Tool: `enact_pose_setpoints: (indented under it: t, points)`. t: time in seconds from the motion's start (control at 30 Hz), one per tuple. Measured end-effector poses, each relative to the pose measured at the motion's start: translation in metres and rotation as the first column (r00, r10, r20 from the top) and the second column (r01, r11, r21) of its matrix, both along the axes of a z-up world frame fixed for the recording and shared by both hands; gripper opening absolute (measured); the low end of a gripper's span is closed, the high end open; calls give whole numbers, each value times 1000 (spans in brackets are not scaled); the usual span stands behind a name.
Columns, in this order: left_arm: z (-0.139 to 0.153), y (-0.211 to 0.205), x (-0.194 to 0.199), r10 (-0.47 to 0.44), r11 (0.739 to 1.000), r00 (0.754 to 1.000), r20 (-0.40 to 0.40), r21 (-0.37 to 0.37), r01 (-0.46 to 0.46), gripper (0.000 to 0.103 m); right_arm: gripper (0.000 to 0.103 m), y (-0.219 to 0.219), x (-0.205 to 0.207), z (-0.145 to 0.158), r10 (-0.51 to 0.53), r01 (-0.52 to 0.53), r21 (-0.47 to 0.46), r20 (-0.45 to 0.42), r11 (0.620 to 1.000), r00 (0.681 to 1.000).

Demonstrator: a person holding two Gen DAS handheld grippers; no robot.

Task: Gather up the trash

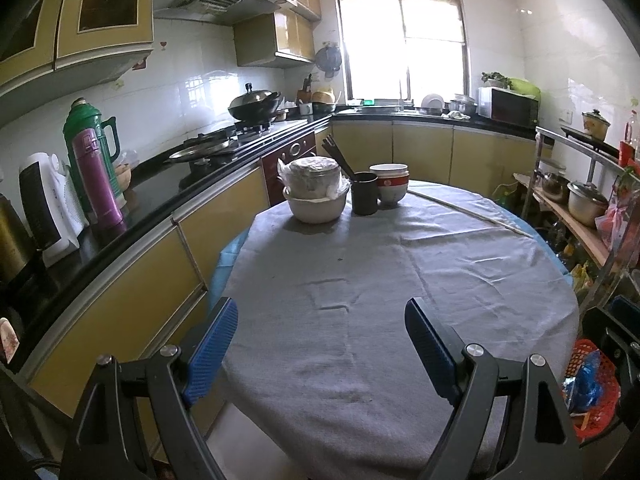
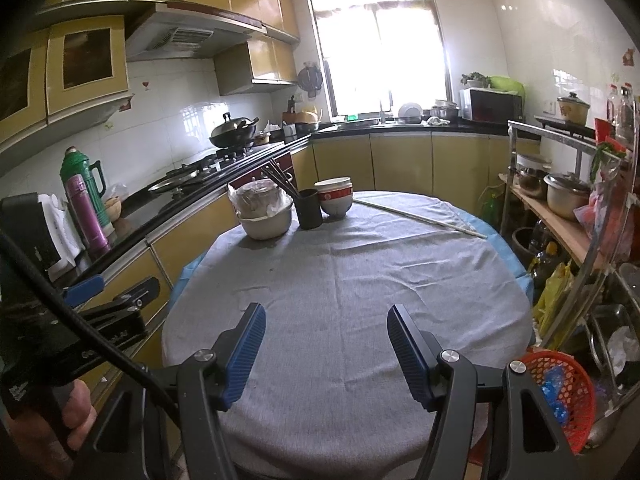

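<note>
A round table under a grey cloth (image 1: 360, 280) (image 2: 340, 280) fills both views. My left gripper (image 1: 322, 316) hangs open over the table's near edge, with nothing between its blue pads. My right gripper (image 2: 326, 322) is also open and empty over the near part of the cloth. A red plastic basket (image 1: 592, 384) (image 2: 560, 392) with blue wrappers in it sits low at the right, beside the table. In the right wrist view the left gripper (image 2: 84, 286) shows at the far left, held by a hand (image 2: 60, 420). No loose trash shows on the cloth.
At the table's far side stand a white bowl with a bagged container (image 1: 316, 192), a black cup with chopsticks (image 1: 364, 196), stacked bowls (image 1: 390, 184) and a long stick (image 1: 472, 212). A counter (image 1: 160, 188) with flasks runs along the left; a shelf rack with pots (image 1: 580, 208) stands at the right.
</note>
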State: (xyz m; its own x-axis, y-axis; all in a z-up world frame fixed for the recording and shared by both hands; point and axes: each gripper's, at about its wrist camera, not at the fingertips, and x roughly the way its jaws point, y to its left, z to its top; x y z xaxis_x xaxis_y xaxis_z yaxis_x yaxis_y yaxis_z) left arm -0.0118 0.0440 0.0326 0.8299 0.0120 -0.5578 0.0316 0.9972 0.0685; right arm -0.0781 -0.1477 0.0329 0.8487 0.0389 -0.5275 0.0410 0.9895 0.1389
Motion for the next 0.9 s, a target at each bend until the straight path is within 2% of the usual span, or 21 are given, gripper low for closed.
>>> enact_pose_setpoints:
  t: [0.9]
  points:
    - [12, 5, 17, 51, 999, 999, 0, 5, -51, 86, 67, -3, 24, 3, 32, -32, 40, -4, 999, 999]
